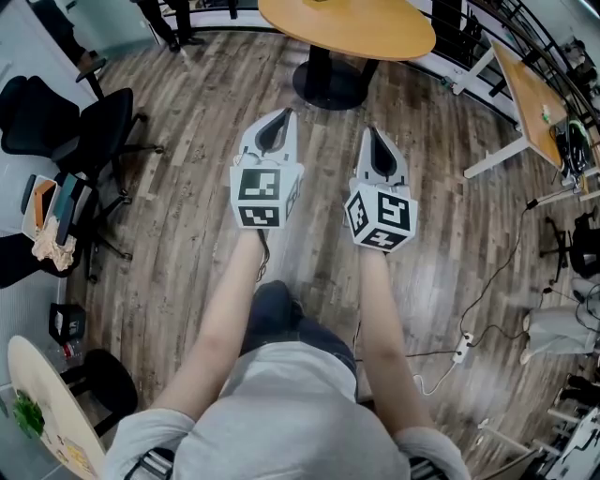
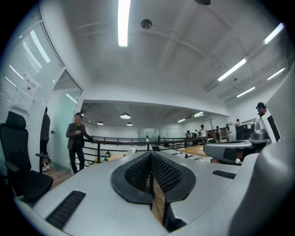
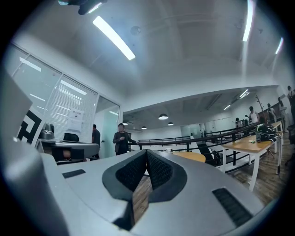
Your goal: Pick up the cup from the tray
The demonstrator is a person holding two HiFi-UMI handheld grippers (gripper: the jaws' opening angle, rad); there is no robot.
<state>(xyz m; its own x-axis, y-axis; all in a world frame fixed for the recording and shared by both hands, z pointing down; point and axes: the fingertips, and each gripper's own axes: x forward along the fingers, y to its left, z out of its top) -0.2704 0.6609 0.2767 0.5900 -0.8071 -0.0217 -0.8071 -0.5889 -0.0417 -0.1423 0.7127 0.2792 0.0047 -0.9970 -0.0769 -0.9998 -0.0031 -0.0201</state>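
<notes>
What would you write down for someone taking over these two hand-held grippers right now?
Left gripper: jaws shut, nothing between them.
Right gripper: jaws shut, nothing between them.
Both are held side by side above the wooden floor, pointing toward the round table.
Cup and tray: in none of the views.
Done: no step of the job shows as done.
Left: find the tray, then pick the cup up from it.

The grey-brown wood-plank floor (image 1: 187, 169) fills the frame. At upper centre, a round orange-topped table (image 1: 347, 28) stands on it by a black pedestal base (image 1: 328, 84). A black office chair (image 1: 103, 131) stands at upper left, and a white-legged wooden desk (image 1: 525, 94) at upper right. A white power strip (image 1: 461, 349) with its cable lies at lower right.
</notes>
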